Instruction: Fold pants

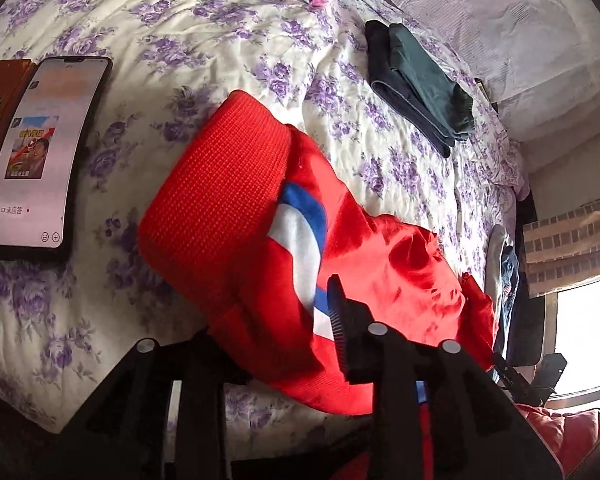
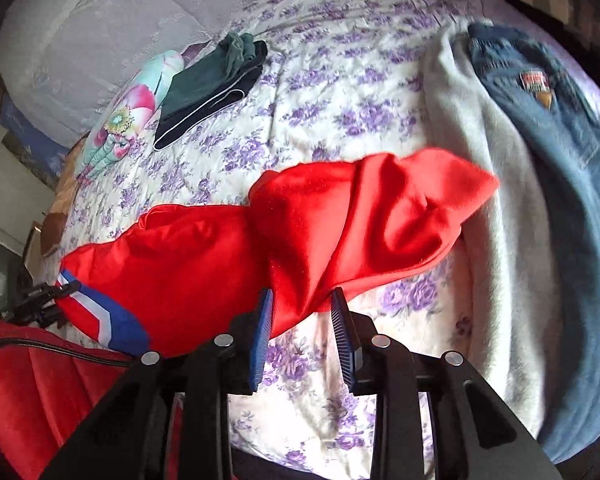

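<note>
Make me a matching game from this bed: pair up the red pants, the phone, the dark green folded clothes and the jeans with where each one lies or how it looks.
Things:
1. red pants
2. phone
3. dark green folded clothes
4. jeans

Descriptions:
A. lies on a pale fleece at one side of the bed
B. screen lit, flat on the flowered quilt
C. neat stack near the flowered pillow
D. crumpled in the middle, with a blue and white stripe

Pairs: 1-D, 2-B, 3-C, 4-A
</note>
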`<state>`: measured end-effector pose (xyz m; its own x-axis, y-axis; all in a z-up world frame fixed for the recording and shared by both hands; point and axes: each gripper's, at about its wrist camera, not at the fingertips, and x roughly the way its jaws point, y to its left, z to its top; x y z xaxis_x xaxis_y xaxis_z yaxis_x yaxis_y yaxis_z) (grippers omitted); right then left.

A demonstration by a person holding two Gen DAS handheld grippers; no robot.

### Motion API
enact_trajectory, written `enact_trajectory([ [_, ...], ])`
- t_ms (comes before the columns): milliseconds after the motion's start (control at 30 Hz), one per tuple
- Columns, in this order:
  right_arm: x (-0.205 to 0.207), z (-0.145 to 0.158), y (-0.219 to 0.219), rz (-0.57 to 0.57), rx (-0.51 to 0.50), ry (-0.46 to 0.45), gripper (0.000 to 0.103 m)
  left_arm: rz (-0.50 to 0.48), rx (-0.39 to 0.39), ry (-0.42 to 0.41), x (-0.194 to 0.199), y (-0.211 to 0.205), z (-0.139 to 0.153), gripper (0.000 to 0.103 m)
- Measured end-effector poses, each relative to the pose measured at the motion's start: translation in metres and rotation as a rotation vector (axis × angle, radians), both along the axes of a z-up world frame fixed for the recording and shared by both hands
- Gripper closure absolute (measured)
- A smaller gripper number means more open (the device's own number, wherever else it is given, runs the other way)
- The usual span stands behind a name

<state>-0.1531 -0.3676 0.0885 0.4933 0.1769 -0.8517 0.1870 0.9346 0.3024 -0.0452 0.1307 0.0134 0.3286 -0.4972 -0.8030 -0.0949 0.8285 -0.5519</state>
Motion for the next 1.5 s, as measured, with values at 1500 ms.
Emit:
enact_trajectory([
  [1500, 0.075, 0.059, -0.035, -0.048, 0.098, -0.138, 0.100, 0.110, -0.191, 0.001, 0.017, 0.025, 0.039, 0.092],
])
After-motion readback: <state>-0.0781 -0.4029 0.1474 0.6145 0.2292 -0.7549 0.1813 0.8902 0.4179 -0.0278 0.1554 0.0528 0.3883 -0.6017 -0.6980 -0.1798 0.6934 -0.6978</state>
